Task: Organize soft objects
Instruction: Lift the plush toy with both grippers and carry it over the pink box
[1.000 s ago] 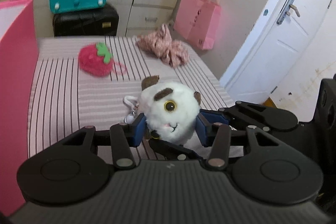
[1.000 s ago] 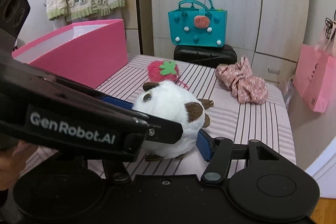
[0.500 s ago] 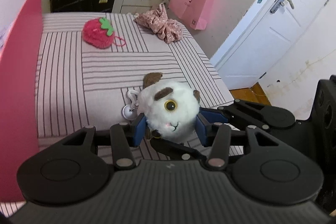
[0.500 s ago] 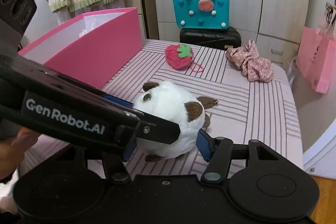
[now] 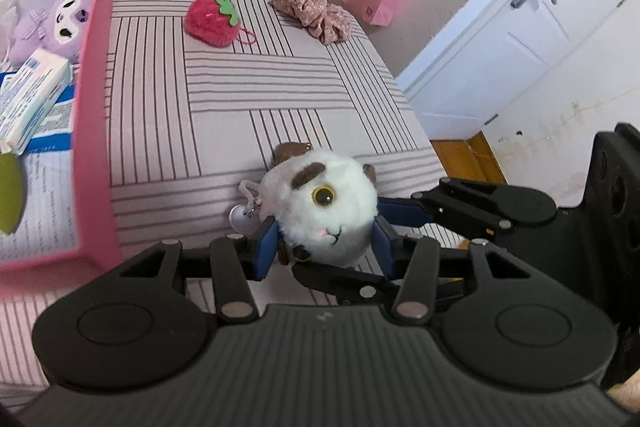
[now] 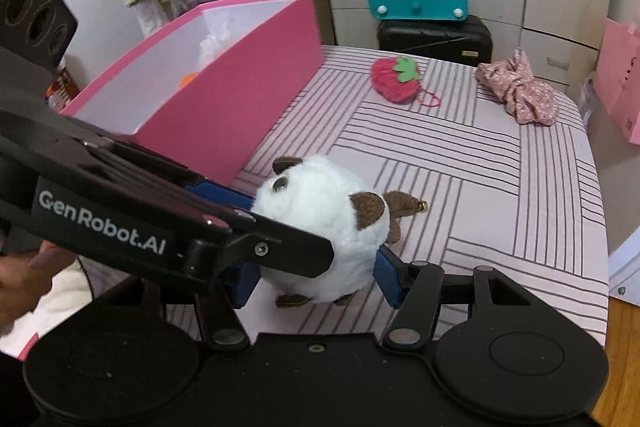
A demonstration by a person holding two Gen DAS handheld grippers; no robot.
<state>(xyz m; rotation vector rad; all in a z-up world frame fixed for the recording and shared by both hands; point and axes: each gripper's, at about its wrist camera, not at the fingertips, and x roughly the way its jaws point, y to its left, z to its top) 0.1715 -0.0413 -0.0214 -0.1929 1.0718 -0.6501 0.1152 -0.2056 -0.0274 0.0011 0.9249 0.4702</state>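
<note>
Both grippers have carried the plush higher and nearer the box since a second ago. Left gripper jaws are clamped on its sides, and right gripper jaws pinch it crosswise, off the striped bed. Box opening lies left of both jaws, nearer the left gripper.

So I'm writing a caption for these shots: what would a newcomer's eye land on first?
The white plush, gripped from both sides by the left gripper and the right gripper above the striped bed. Next, the big pink box to the left, with a purple plush inside. Behind lie a strawberry plush and a floral cloth.
</note>
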